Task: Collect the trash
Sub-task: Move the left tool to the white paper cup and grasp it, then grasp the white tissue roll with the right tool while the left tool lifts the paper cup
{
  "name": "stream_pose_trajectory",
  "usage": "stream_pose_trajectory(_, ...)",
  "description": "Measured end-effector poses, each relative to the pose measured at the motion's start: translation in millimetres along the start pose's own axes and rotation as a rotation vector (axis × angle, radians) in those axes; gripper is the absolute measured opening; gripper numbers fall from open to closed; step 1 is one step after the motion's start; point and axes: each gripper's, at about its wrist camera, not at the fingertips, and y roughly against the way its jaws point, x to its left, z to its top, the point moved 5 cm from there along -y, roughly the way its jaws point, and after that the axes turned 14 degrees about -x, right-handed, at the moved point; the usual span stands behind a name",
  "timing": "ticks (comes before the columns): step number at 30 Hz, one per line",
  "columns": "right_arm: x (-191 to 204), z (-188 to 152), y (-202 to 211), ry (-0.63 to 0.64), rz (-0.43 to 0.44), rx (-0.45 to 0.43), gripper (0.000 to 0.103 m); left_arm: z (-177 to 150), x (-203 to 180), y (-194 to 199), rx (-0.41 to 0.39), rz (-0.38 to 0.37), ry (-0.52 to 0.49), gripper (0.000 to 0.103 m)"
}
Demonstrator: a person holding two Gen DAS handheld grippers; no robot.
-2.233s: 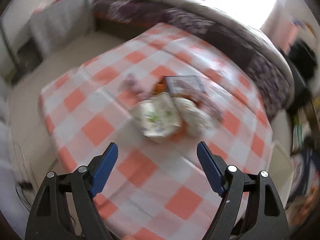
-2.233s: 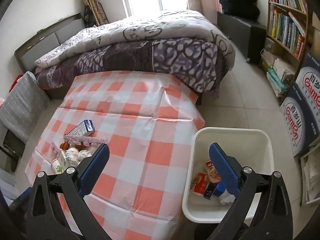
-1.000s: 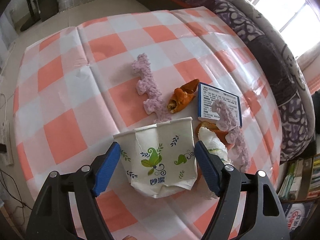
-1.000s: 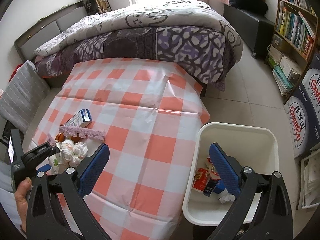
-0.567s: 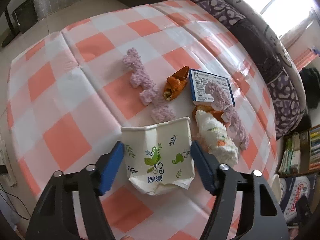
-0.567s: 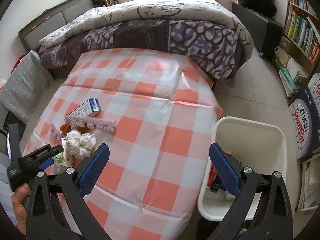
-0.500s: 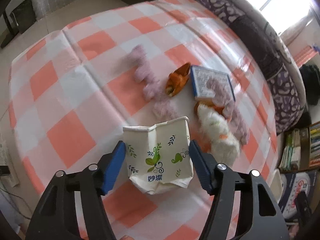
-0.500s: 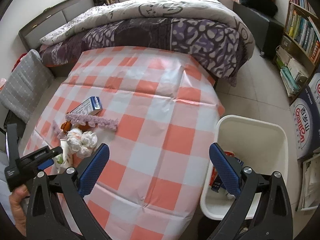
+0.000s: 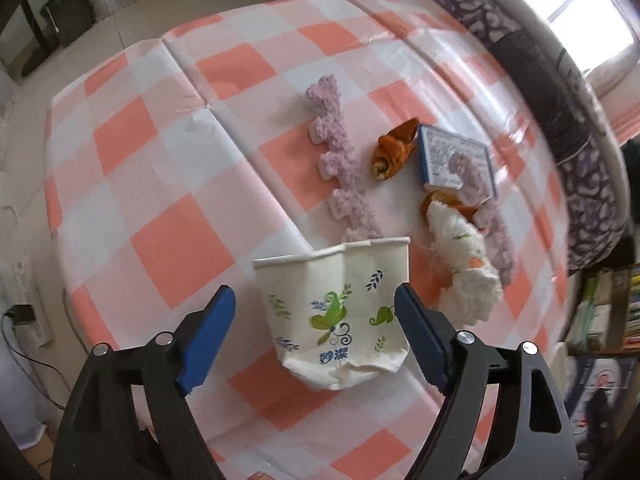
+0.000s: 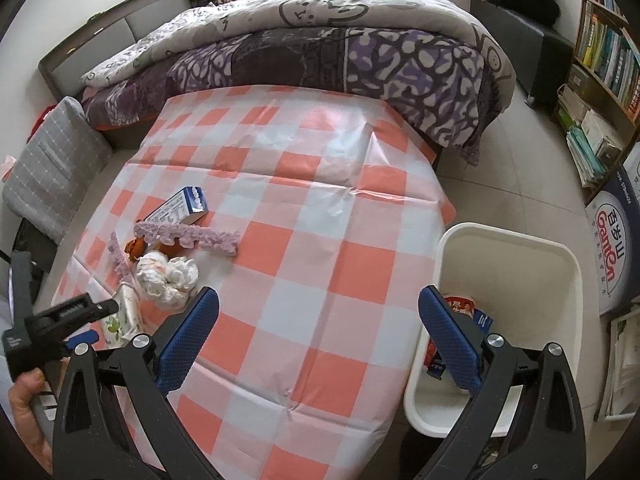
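A crushed white paper cup (image 9: 336,312) with a green leaf print lies between the fingers of my left gripper (image 9: 316,304). The right finger touches the cup's side; the left finger stands apart from it, so the gripper is open. Beyond the cup lie a crumpled tissue wad (image 9: 464,264), purple foam strips (image 9: 340,168), an orange wrapper (image 9: 394,148) and a blue box (image 9: 456,160). In the right wrist view my right gripper (image 10: 318,308) is open and empty above the table's near edge; the cup (image 10: 124,316) and the white trash bin (image 10: 508,256) show there.
The table wears an orange-and-white checked cloth (image 10: 304,240). The bin stands on the floor at the table's right and holds some packets (image 10: 460,308). A bed with a purple quilt (image 10: 360,52) lies behind the table. A bookshelf (image 10: 600,60) stands at the right.
My left gripper had closed in around the cup; now its fingers stand wider and the cup sits against the right finger. The right gripper has drifted a little left over the table.
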Motion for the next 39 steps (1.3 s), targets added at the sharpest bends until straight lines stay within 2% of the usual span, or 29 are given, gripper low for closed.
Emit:
stream_pose_trajectory(4,-2.2,2.2,-0.7,-0.002,0.005,0.0,0.096,-4.8,-9.6,-5.3,0.025,-0.031,0.01,0.08)
stream_pose_trajectory(11,-0.5,0.3,-1.8,0.013,0.003,0.004,0.096,-1.3,-8.8,-1.7,0.013,-0.068,0.06,0.083)
stream_pose_trajectory(17,3.4,-3.3,-4.1,0.025,-0.004,0.014,0.096,-14.0,-11.4,-19.8,0.046,-0.014,0.009,0.086)
stream_pose_trajectory(18,4.5,-3.9,-4.0,0.028,-0.005,0.013,0.096,-11.8,-10.6,-18.1,0.027,-0.008,0.007,0.083)
stream_pose_trajectory(19,6.0,-4.4,-4.4,0.03,-0.007,0.012,0.096,-7.9,-10.0,-13.5,-0.003,-0.002,-0.007,0.075)
stream_pose_trajectory(22,9.6,-5.8,-6.9,0.027,-0.003,0.019,0.096,-2.3,-5.4,1.8,-0.045,-0.029,-0.023,0.069)
stream_pose_trajectory(25,20.0,-9.0,-9.8,0.036,0.016,0.026,0.096,2.4,7.6,24.6,-0.09,-0.054,-0.01,0.068)
stream_pose_trajectory(28,40.1,-13.2,-13.6,0.084,0.06,0.031,0.096,10.1,21.8,55.9,-0.146,-0.104,0.047,0.068)
stream_pose_trajectory(32,79.7,-25.6,-28.7,0.168,0.166,0.097,0.096,17.0,39.4,109.8,-0.244,-0.199,0.131,0.068)
stream_pose_trajectory(36,121.6,-33.6,-45.4,0.25,0.242,0.115,0.095,20.7,47.6,153.3,-0.346,-0.23,0.121,0.068)
stream_pose_trajectory(39,149.4,-39.7,-59.9,0.3,0.276,0.117,0.089,23.6,55.8,169.2,-0.388,-0.235,0.113,0.068)
